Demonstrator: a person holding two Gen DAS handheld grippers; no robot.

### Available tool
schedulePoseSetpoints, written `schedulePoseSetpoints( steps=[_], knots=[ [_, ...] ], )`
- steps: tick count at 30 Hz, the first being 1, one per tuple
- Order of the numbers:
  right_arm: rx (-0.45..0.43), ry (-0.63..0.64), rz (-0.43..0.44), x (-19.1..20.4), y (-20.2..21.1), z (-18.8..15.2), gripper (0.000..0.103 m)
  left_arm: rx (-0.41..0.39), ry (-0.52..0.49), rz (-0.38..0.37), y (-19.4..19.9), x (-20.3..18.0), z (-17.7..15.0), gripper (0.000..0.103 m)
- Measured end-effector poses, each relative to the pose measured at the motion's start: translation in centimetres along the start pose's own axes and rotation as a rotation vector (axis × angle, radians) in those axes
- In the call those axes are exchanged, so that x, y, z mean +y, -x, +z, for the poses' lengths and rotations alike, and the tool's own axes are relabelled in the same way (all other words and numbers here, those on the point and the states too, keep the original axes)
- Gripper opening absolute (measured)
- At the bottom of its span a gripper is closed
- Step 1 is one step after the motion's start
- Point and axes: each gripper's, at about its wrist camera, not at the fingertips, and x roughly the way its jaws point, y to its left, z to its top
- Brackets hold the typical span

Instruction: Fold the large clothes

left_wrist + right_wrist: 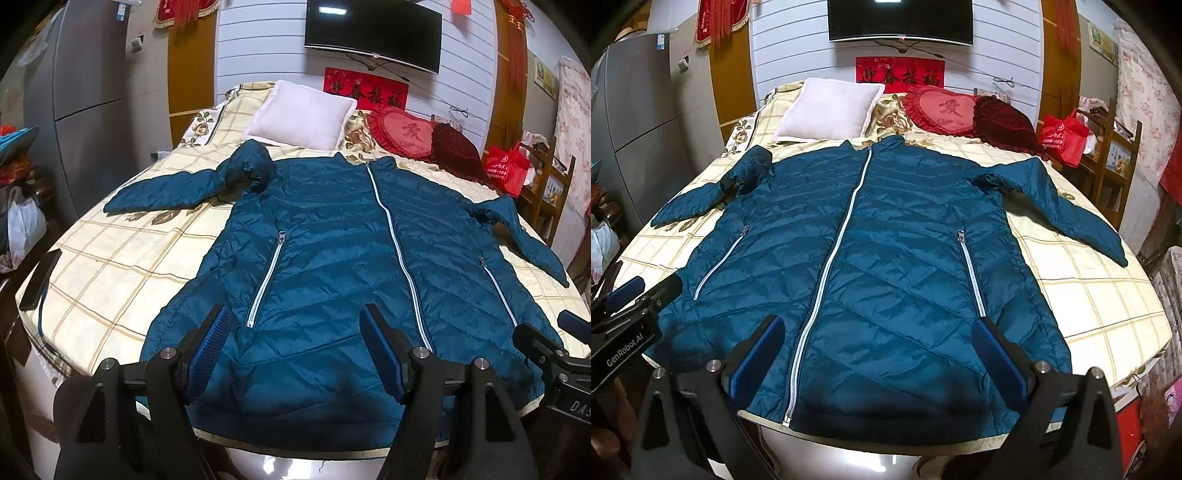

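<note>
A teal quilted puffer jacket [879, 258] with white zippers lies flat, front up, sleeves spread, on the bed's cream checked cover [1089, 295]. Above its hem, the left gripper [295, 347] and right gripper [877, 354] hover released, grasping nothing.

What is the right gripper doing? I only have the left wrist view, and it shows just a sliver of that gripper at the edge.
Observer: The right gripper is open. The lower front of the blue jacket shows between its fingers, and nothing is pinched.
Operator: Does the main zipper run closed all the way down? Its lower end is hidden in my view.
Observer: Yes. In the right wrist view the main zipper is closed right down to the hem.
</note>
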Motion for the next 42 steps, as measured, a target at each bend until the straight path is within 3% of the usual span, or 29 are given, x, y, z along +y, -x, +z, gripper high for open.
schedulePoseSetpoints(
  steps=[7, 42],
  knots=[
    [-0.030, -0.006, 0.019, 0.2, -0.2, 0.4, 0.102, -0.005, 0.000, 0.003, -0.1, -0.1, 0.0, 0.064],
    [0.000, -0.037, 0.090, 0.5, -1.7, 1.5, 0.102, 0.031, 0.000, 0.035, -1.8, 0.2, 0.2, 0.064]
  ],
)
